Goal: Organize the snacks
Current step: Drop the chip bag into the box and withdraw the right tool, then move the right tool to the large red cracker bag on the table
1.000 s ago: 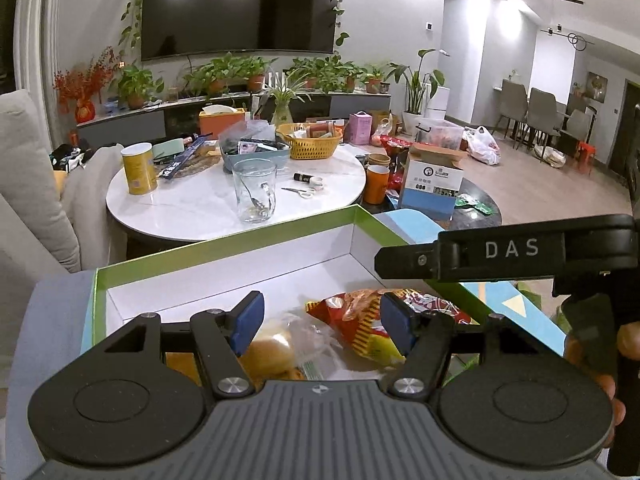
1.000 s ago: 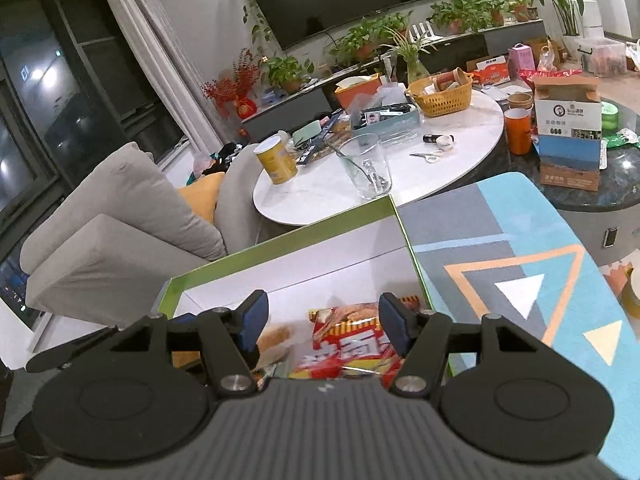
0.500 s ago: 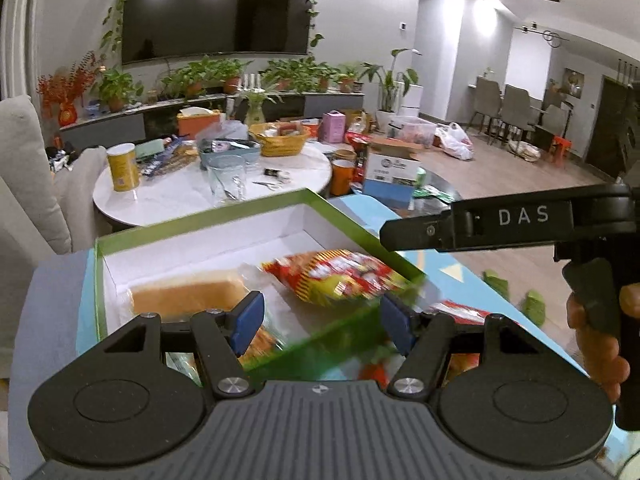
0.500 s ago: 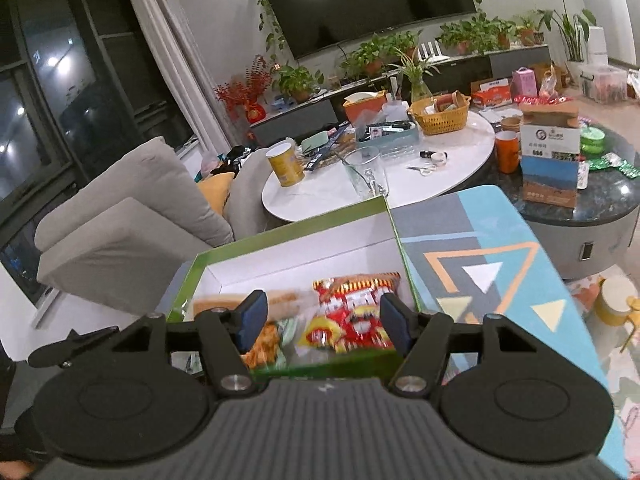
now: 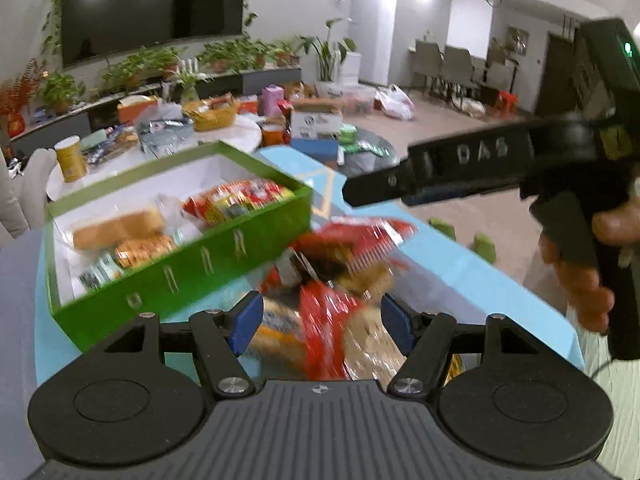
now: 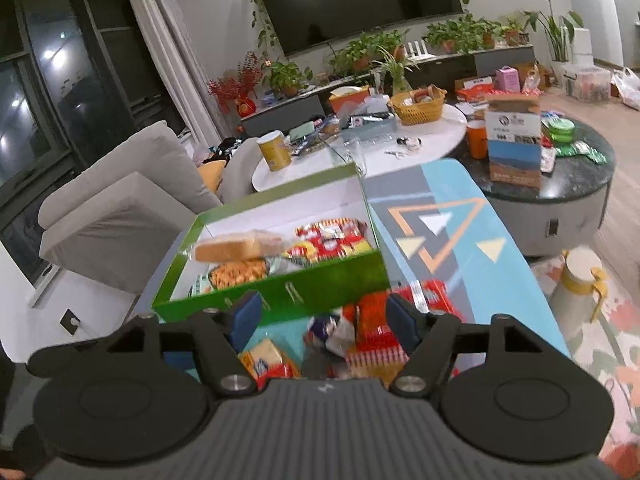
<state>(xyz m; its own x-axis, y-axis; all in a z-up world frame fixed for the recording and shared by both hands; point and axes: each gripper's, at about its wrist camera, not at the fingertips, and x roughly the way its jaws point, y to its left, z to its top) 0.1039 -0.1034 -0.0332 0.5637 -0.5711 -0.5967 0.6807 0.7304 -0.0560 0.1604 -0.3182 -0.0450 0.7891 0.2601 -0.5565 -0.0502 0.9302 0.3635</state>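
1. My left gripper (image 5: 320,320) hangs over a loose heap of snack packets (image 5: 340,280) on the blue patterned table (image 5: 460,264). Its blue pads (image 5: 244,320) are spread and have just been opening a little further; nothing is pinched, and the red and yellow packets below are blurred.
2. My right gripper (image 6: 322,320) hovers over the same heap (image 6: 360,332), its jaws spread apart and gripping nothing. In the left wrist view it shows at the right, its black body (image 5: 460,164) reaching leftwards above the table, my right hand (image 5: 580,272) around its handle.
3. Just beyond the heap stands the green box (image 6: 280,292), open, white inside, its near wall next to the packets.
4. Inside the box lie a wrapped loaf of bread (image 6: 236,248) at the left, an orange-brown snack packet (image 6: 236,274) in front of it, and a red and yellow packet (image 6: 328,238) at the right.
5. Farther off, a round white table (image 6: 432,140) carries a yellow can (image 6: 274,150), a glass and a woven basket (image 6: 418,106).
6. To its right, a dark round table (image 6: 572,184) bears a cardboard box (image 6: 514,136) and an orange cup (image 6: 476,140).
7. A grey sofa (image 6: 120,204) stands at the far left.
8. On the far wall hangs a dark television (image 6: 352,0), potted plants (image 6: 372,52) along the shelf below it.
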